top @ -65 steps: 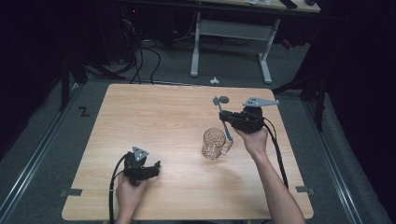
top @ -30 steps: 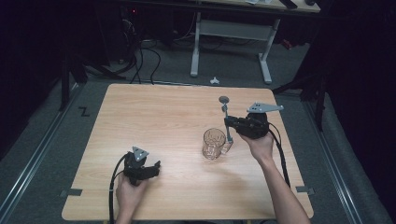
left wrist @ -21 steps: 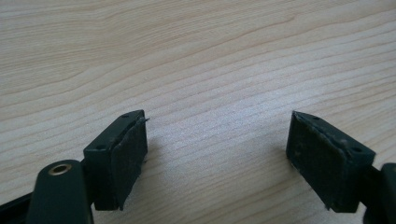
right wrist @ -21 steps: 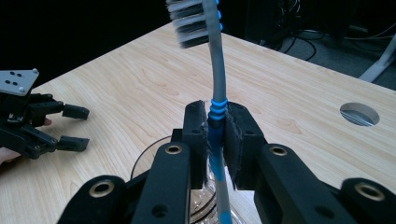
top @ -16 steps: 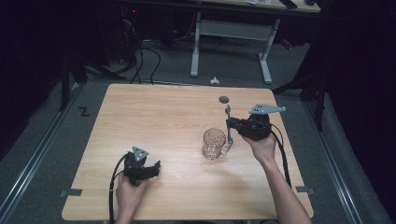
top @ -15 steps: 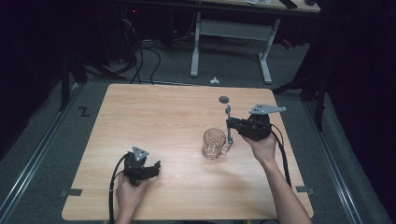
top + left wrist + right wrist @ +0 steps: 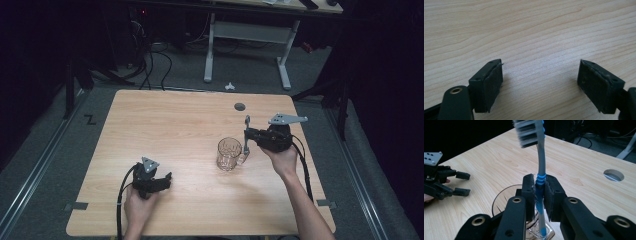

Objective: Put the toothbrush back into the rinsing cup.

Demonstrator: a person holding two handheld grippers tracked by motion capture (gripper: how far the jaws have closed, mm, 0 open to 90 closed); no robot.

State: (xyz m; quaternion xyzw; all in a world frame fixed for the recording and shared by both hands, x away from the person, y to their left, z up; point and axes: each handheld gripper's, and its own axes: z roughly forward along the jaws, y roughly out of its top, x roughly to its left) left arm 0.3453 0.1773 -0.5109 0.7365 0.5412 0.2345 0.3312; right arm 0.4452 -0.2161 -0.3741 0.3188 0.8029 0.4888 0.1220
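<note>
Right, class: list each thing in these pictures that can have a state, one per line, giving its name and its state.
Left gripper: open, jaws apart over bare wood, holding nothing.
Right gripper: shut on the toothbrush handle.
Toothbrush: upright, bristles on top, lower end beside the mug's handle.
Glass mug: upright on the table, looks empty.
Table: round hole near its far edge uncovered.
</note>
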